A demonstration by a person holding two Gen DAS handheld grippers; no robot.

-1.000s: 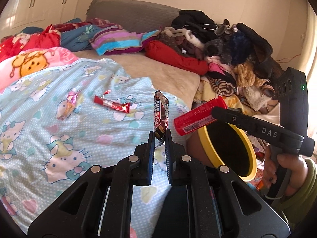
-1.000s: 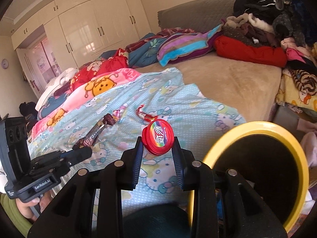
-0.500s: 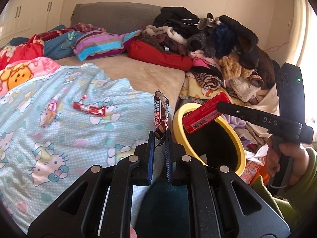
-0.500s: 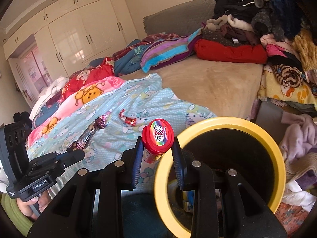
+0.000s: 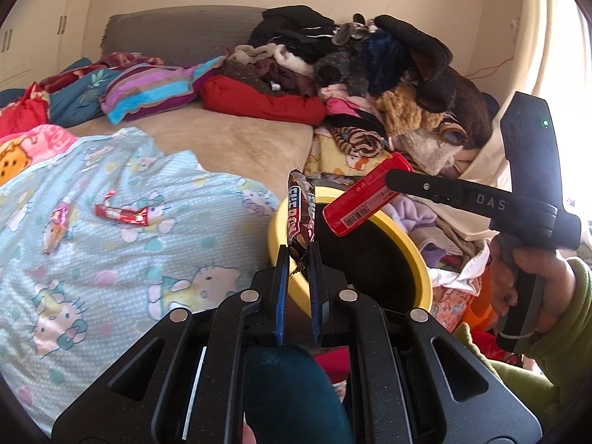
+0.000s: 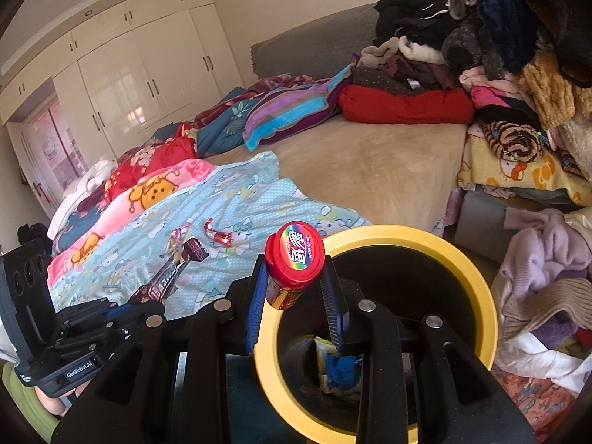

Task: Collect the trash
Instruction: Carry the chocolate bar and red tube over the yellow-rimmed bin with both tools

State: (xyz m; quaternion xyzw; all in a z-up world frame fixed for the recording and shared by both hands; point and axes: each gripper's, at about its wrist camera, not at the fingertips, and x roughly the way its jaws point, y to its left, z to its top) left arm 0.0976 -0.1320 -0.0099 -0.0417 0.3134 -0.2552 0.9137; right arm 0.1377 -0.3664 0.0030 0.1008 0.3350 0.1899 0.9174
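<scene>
The bed point(image 6: 370, 170) carries two loose wrappers point(image 5: 122, 214) on its blue sheet point(image 5: 111, 259), not yet collected. The yellow-rimmed bin point(image 6: 477, 296) beside its edge already holds what looks like some scraps. The right gripper point(image 6: 294, 277) clamps a red candy tube point(image 6: 294, 255) over the rim; the left gripper point(image 5: 298, 259), jaws nearly closed, pinches a chocolate bar wrapper point(image 5: 300, 214) near it, with open room above.

Each camera sits on a tool and looks forward and a bit down past its two black fingers. The left view faces the bed's far corner, close above the round yellow-rimmed black bin point(image 5: 418, 251). The right view looks down into the same bin point(image 6: 477, 281). Both share the light blue cartoon-cat blanket point(image 5: 111, 259) point(image 6: 236, 199) and each other's tool.
</scene>
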